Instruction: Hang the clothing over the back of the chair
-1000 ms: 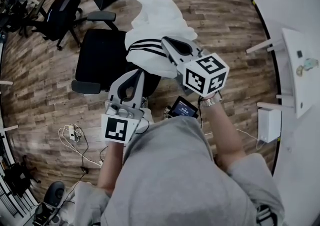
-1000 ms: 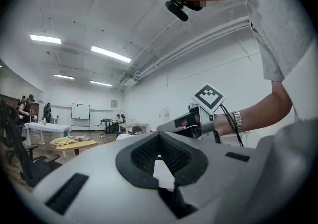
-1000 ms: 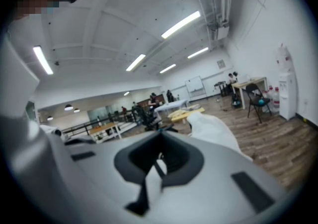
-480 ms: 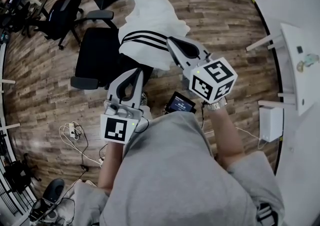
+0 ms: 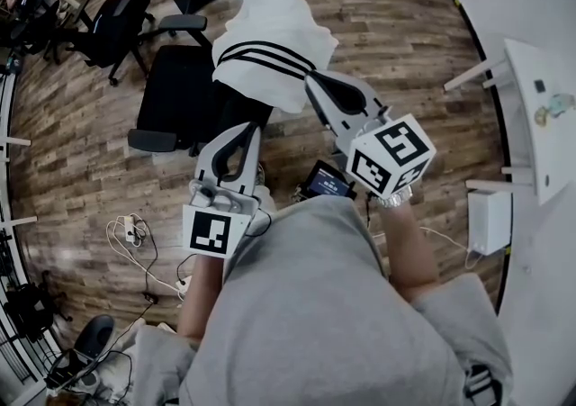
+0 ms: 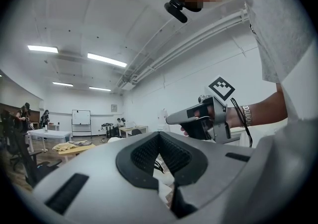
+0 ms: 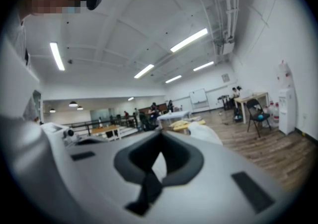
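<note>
White striped clothing (image 5: 270, 40) clamped in left gripper (image 5: 251, 128) and right gripper (image 5: 311, 80); advise centring over chair (image 5: 175, 94) back before release.

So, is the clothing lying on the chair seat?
No, the right gripper holds the clothing bunched up, and the black chair seat shows bare.

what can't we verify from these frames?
- Top edge of the chair back: head view, covered by the white garment.
- Garment's drape: right gripper view, mostly hidden behind the jaws of the right gripper.
- Floor device screen: head view, too small to read.
</note>
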### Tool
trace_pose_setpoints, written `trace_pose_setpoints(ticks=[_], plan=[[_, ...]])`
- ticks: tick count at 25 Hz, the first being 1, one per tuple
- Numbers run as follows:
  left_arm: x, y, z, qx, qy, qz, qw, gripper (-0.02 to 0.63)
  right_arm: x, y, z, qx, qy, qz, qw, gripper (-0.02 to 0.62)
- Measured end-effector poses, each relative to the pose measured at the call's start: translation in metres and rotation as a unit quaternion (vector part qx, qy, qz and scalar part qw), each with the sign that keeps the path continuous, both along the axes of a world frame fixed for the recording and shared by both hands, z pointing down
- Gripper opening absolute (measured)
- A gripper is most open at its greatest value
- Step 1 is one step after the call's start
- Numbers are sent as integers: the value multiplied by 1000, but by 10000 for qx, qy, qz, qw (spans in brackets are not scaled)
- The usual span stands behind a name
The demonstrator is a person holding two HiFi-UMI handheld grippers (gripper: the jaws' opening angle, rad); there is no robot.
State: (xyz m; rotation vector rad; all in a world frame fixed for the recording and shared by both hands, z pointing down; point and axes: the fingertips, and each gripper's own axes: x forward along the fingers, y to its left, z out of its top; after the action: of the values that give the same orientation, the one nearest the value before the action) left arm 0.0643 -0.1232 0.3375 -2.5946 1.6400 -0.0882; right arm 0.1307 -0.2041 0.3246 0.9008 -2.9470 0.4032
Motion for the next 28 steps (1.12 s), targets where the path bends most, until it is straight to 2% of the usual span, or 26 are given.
trace_pose_setpoints(ticks=[15,28], plan=[[8,38,-5,75,-22,-54,10000,34,15,52,-8,270,36,-137,9995,34],[11,47,-5,124,40,-107,9999,34,27,63,-10,343,-25,-100,9994,34]])
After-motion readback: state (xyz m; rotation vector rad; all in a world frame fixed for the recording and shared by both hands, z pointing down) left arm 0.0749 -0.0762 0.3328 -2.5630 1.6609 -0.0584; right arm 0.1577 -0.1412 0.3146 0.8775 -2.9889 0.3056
